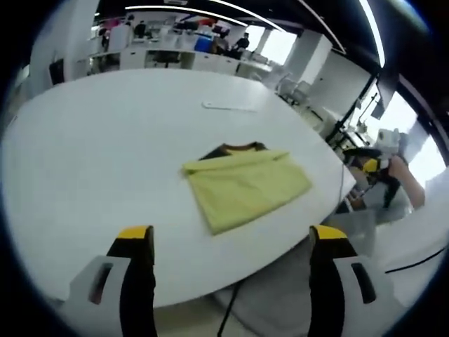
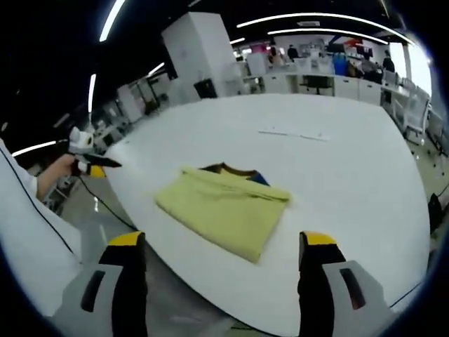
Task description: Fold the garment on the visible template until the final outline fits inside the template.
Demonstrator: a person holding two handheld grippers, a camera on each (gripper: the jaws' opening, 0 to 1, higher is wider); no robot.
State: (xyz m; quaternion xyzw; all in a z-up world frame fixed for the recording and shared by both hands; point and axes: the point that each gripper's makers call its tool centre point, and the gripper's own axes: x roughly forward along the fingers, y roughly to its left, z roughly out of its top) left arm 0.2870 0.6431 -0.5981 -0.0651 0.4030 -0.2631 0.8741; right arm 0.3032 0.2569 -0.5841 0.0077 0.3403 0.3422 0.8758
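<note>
Open-plan office space with white desks, ceiling light strips and bright windows lies behind a large round white table [image 1: 91,154], seen in both views. On that table, near its close edge, rests a folded yellow-green garment [image 1: 245,186] with a dark brown collar [image 1: 235,148] poking out at its far side; it forms a rough rectangle, lying flat and touching neither gripper. In the right gripper view the same folded garment [image 2: 226,210] sits just inside the table rim, with a hint of blue beside the collar. Farther across the table lies a thin flat white sheet [image 1: 230,106], well apart from the garment.

Left gripper [image 1: 232,246] hangs off the table's edge, its 2 black yellow-tipped jaws spread wide with nothing between them. Right gripper [image 2: 223,249] likewise has its 2 jaws set wide apart, empty, short of the garment. Each gripper also appears small at the side of the other's view, held in a hand [image 2: 52,175] away from the table.
</note>
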